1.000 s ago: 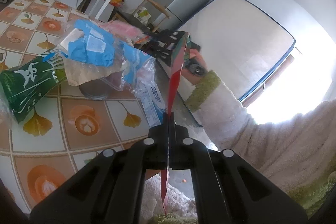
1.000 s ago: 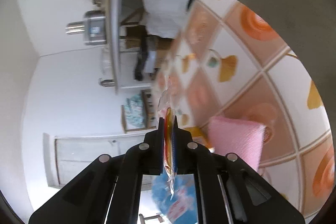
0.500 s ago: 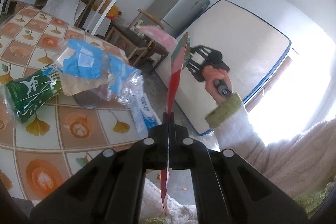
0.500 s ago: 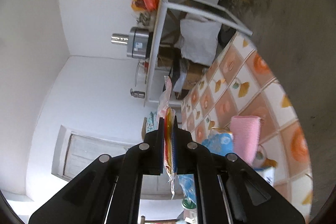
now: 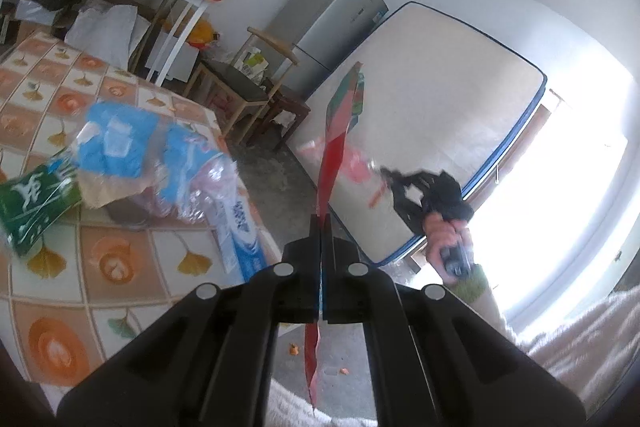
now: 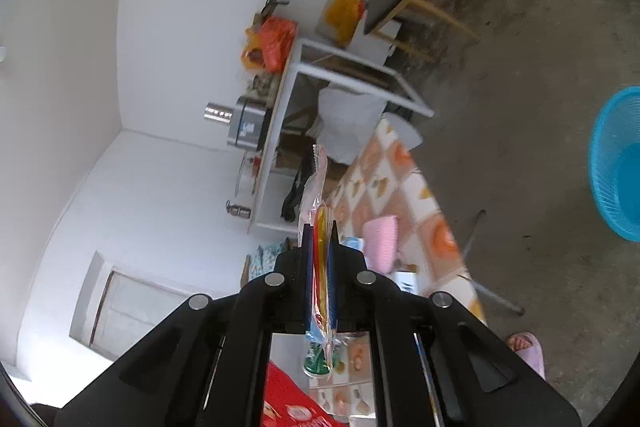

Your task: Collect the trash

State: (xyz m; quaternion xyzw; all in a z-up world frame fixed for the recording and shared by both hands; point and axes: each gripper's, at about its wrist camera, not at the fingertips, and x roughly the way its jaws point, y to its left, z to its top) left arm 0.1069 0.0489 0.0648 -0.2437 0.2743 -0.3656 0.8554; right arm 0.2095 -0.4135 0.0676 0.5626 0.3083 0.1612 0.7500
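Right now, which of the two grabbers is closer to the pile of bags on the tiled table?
The left. The left grabber, shut on a red wrapper, hangs just beside the pile of bags. The right grabber, holding a clear wrapper, is farther off, out over the floor.

Wrappers (image 5: 120,163) heaped on table (image 5: 100,259) at nine o'clock of left gripper (image 5: 322,227), fridge (image 5: 328,27) at twelve with mattress (image 5: 432,131) leaning at its three o'clock; basket (image 6: 620,163) on floor (image 6: 520,107) at three o'clock of right gripper (image 6: 320,231).
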